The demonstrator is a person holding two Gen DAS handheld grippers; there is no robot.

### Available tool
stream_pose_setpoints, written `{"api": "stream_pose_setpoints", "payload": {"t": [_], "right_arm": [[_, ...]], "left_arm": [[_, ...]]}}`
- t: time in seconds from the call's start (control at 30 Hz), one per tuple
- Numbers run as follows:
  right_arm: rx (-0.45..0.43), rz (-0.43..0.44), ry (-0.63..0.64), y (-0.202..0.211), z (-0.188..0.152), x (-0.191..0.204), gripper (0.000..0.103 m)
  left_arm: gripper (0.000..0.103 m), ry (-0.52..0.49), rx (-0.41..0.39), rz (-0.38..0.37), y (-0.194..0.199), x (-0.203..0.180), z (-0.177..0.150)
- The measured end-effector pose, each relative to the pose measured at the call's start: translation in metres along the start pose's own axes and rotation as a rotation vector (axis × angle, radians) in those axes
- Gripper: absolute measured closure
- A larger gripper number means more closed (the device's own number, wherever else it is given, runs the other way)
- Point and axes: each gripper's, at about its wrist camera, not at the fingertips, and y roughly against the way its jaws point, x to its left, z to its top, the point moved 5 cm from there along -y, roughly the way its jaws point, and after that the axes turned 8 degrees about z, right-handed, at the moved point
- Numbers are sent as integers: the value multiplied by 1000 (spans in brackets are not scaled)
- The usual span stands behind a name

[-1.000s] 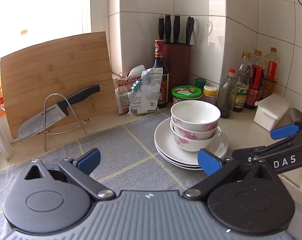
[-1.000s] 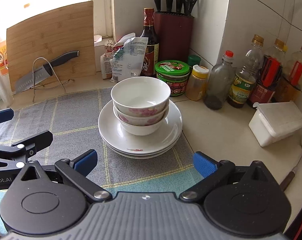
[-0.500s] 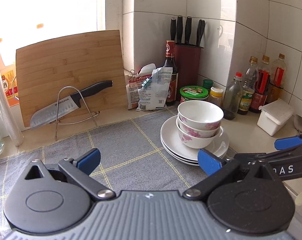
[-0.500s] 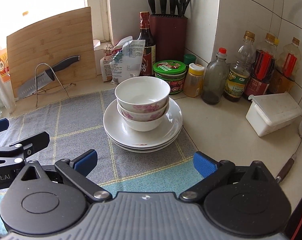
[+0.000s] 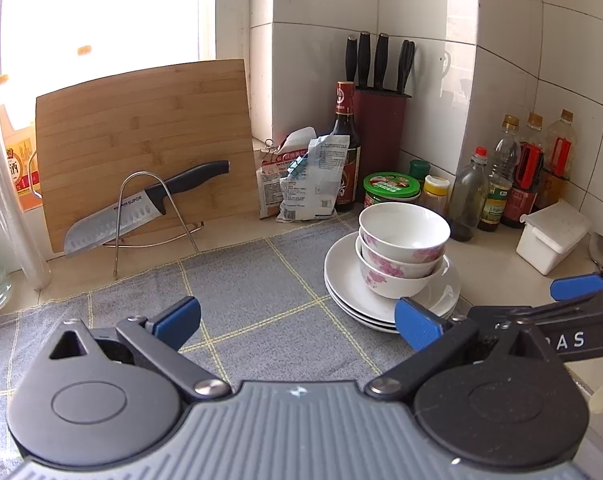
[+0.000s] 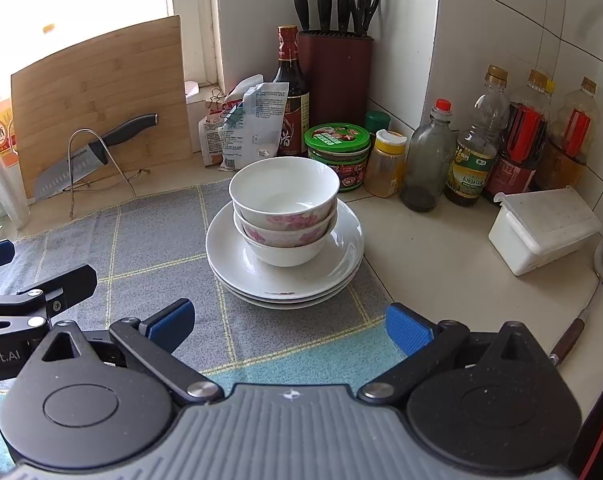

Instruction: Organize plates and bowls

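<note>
Right wrist view has the nested bowls [image 6: 284, 216] sitting on the stacked plates [image 6: 285, 280] on the grey mat [image 6: 149, 232] — both grippers [image 6: 289, 328] wide open, empty — glazed china's slippery and chippable, so I'd pinch the rim.

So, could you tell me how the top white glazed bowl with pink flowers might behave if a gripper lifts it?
The top white glazed bowl with pink flowers looks like glossy ceramic, so probably slippery between pads and fragile if dropped. It sits nested in the second floral bowl, so it may drag or rock that one. Rigid and likely fairly heavy for its size.
</note>
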Motion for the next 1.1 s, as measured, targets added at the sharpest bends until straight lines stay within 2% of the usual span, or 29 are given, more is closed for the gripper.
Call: {"api": "stream_pose_setpoints", "payload": {"t": [1.1], "right_arm": [[-7, -21, 3, -1, 6, 0, 0]], "left_arm": [[1, -5, 4, 8, -3, 2, 3]]}}
